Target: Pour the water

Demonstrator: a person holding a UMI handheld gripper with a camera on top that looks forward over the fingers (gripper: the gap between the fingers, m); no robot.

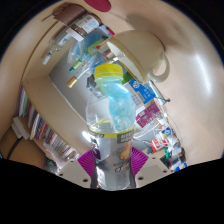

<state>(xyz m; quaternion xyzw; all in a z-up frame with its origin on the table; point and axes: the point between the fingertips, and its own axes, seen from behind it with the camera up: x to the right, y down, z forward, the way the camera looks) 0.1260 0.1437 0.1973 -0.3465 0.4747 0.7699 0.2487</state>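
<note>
A clear plastic bottle (109,115) with a yellow cap (109,72) and a printed label stands between my fingers, held up off any surface. My gripper (110,161) is shut on the bottle's lower body, both purple pads (89,160) pressing its sides. The bottle points away from me and leans slightly, its cap toward the ceiling. Liquid inside is hard to make out. No cup or glass shows.
The view is tilted upward toward a pale ceiling (60,75). Shelves of packaged goods (150,115) run behind the bottle, and a row of books or boxes (45,135) lies to the left. A red round sign (100,6) hangs above.
</note>
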